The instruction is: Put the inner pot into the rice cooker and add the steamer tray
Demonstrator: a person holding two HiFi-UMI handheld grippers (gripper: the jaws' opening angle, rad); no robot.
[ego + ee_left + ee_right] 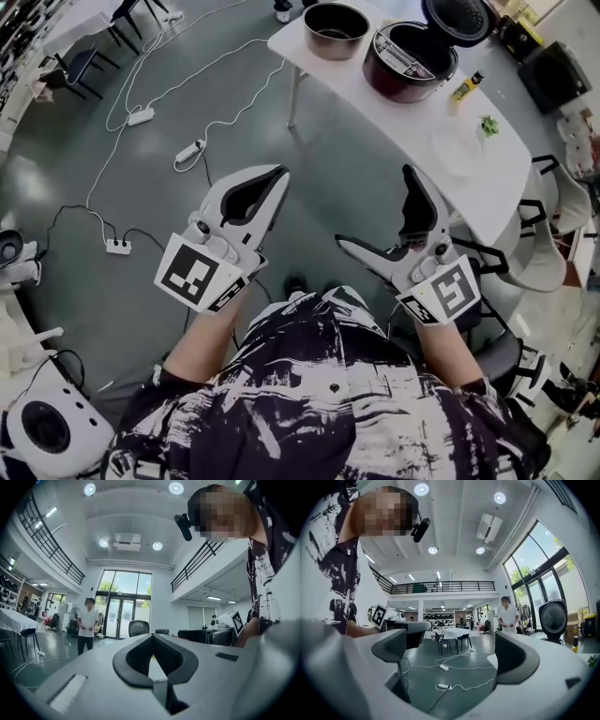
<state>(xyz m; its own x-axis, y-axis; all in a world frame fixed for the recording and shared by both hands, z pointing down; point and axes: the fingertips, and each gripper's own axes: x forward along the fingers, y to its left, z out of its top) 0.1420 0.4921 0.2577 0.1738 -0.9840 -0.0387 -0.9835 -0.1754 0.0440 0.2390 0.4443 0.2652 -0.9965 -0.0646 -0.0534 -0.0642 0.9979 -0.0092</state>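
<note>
Claws empty: left claw closed, right claw parted.

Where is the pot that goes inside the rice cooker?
In the head view the inner pot sits at the top, on the white table's left end, just left of the open rice cooker.

Inner pot beside rice cooker, on table

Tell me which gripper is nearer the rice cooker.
Right. The right gripper, open, is just short of the table, facing the rice cooker; the left gripper, shut, sits farther left over the floor.
</note>
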